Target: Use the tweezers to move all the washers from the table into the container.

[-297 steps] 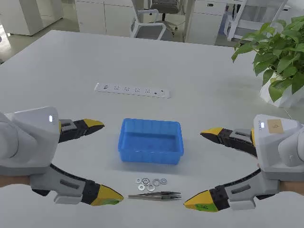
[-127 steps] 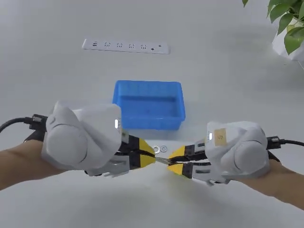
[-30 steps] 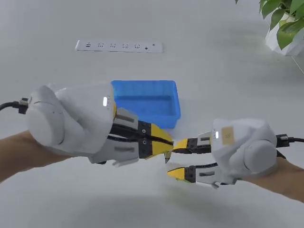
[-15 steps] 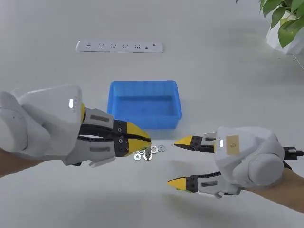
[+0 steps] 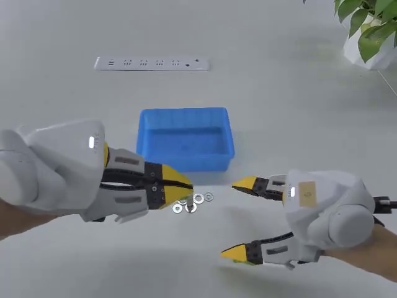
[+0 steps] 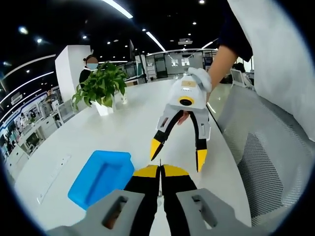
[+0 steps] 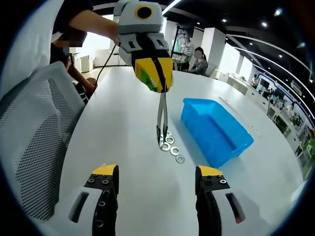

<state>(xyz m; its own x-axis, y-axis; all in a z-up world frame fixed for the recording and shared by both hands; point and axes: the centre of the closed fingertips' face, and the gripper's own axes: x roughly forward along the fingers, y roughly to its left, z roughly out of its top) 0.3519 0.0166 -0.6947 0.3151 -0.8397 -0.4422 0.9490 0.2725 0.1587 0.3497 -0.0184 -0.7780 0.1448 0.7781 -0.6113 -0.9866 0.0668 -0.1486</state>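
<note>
The left tongs were pressed together on the tweezers, pinching them near their upper end. In the right gripper view the tweezers hung almost straight down from those yellow tips, and their points reached the surface at the near edge of the washers. The washers lay in a small loose cluster on the bare surface, just in front of the blue container's near wall and outside it. Whether the tweezer points were touching a washer or merely beside one could not be told. The container sat open-topped, and no washer could be made out in the part of its floor that showed. The right tongs were spread wide, with nothing between them. They hovered to the right of the washers, with their tips aimed towards the left tongs. In the left gripper view they faced the camera from across the cluster, held by a person's hand. A white power strip lay well beyond the container, and a potted plant stood at the far right corner of the surface.
</note>
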